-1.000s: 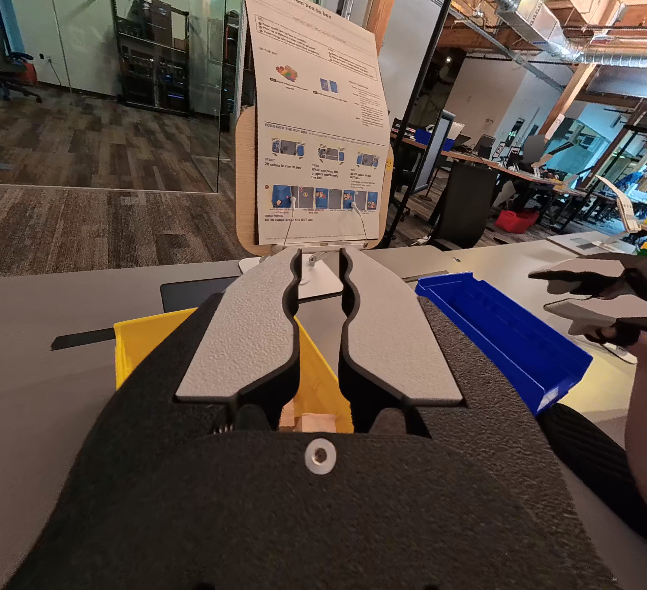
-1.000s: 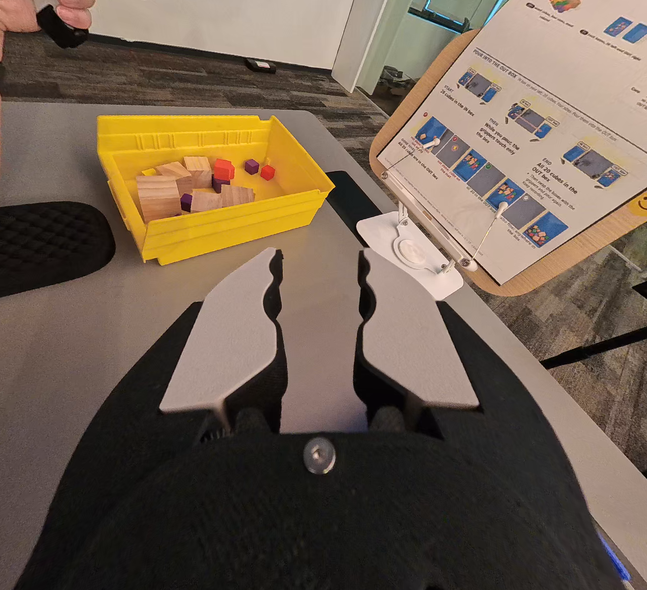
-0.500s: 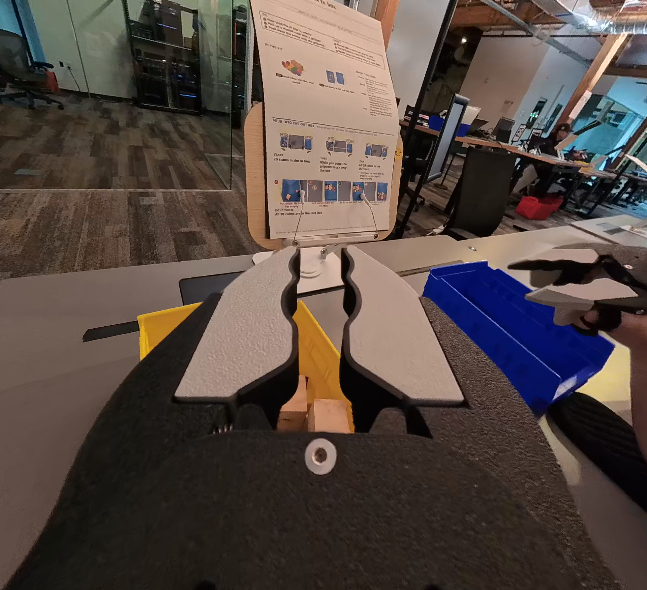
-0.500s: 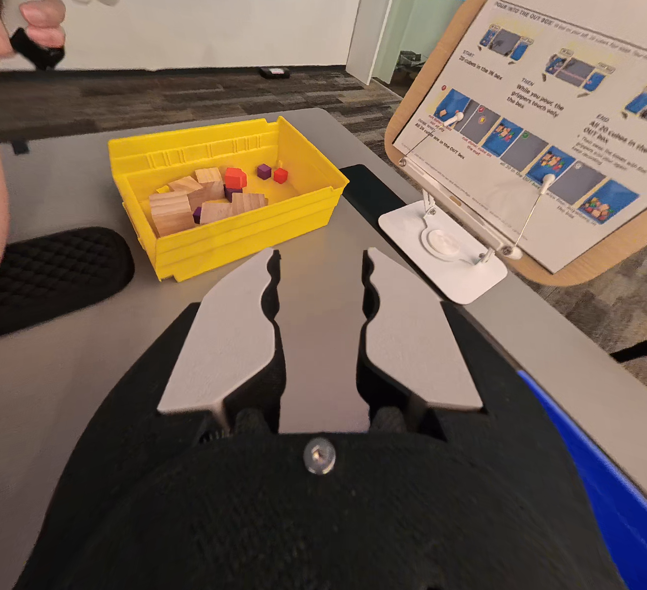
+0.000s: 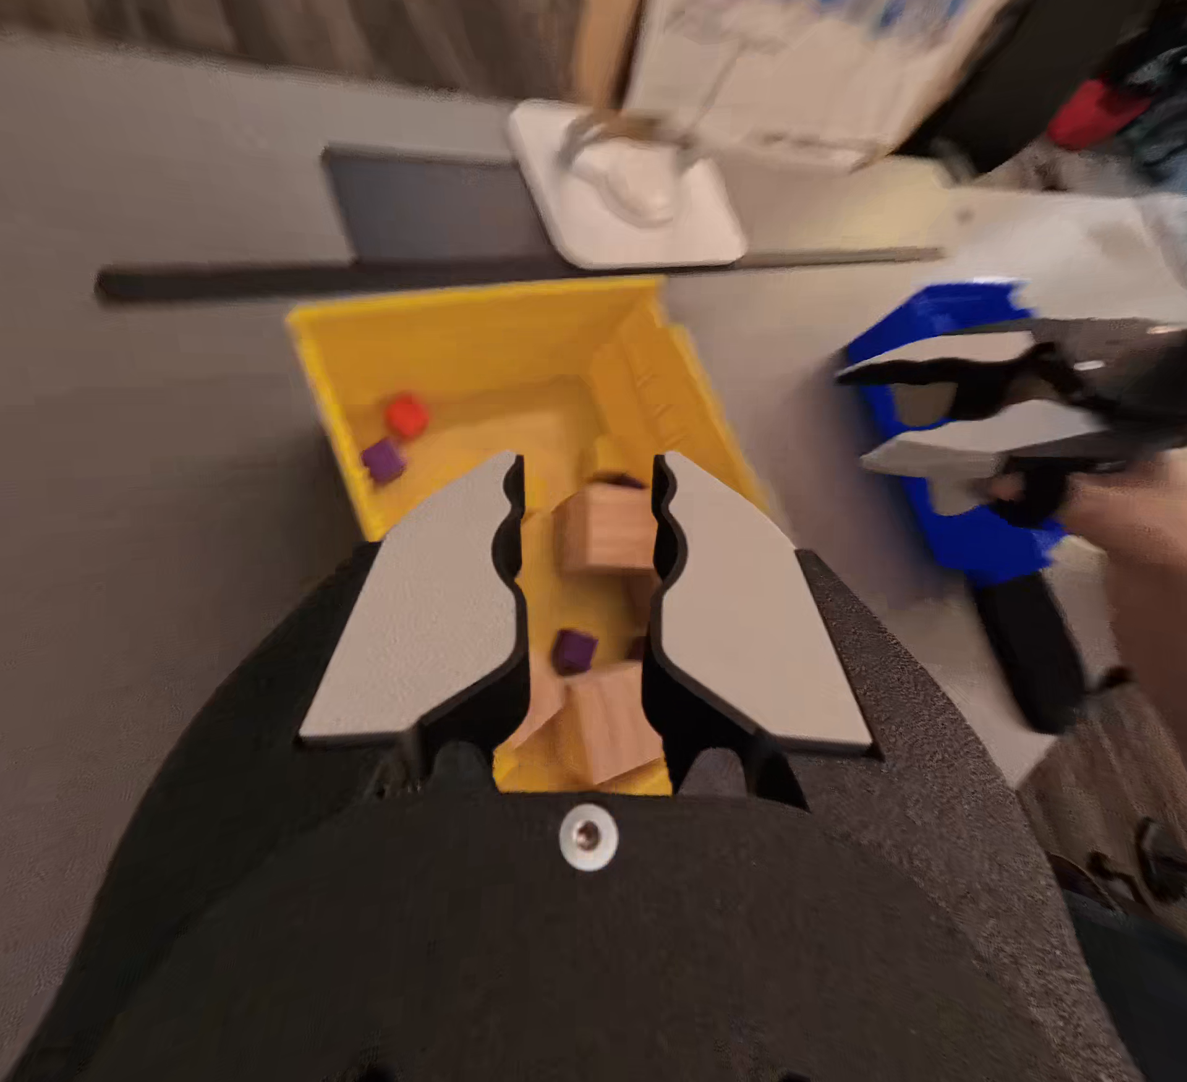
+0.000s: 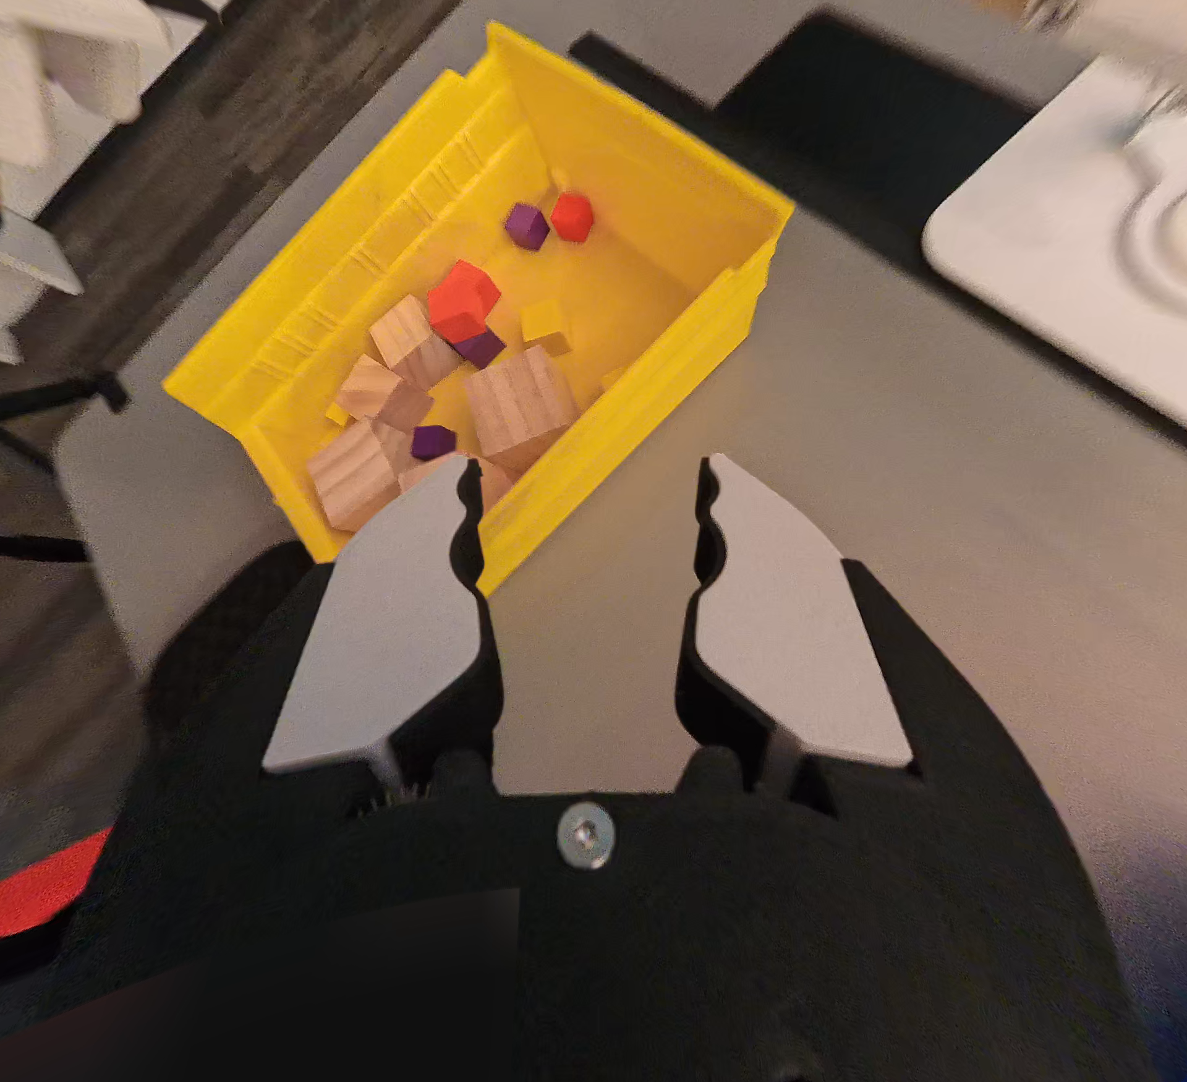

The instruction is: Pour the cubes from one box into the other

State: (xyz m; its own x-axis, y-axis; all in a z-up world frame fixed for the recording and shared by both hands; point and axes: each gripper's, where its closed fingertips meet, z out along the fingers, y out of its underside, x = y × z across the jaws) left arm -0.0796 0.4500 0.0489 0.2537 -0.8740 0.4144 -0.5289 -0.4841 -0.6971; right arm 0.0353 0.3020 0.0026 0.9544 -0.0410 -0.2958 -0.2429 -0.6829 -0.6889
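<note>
**Both grippers tip down over the yellow bin**

Both cameras have pitched downward since a second ago, swapping the room for the table top, and both frames are motion-blurred.

Left wrist view: the left gripper (image 5: 586,476) hangs directly above the yellow bin (image 5: 462,338), its fingers parted narrowly and empty, with wooden cubes (image 5: 607,531) showing through the gap. The bin's long axis runs away from the camera. The blue bin (image 5: 918,319) lies to the right, partly hidden by the right gripper (image 5: 854,418).

Right wrist view: the right gripper (image 6: 588,463) is spread wide and empty. The yellow bin (image 6: 649,152) lies ahead and to the left, set diagonally; its near wall passes just under the left fingertip (image 6: 443,476). Wooden, red and purple cubes (image 6: 462,299) sit inside. The left gripper seems nearer to a hold.
</note>
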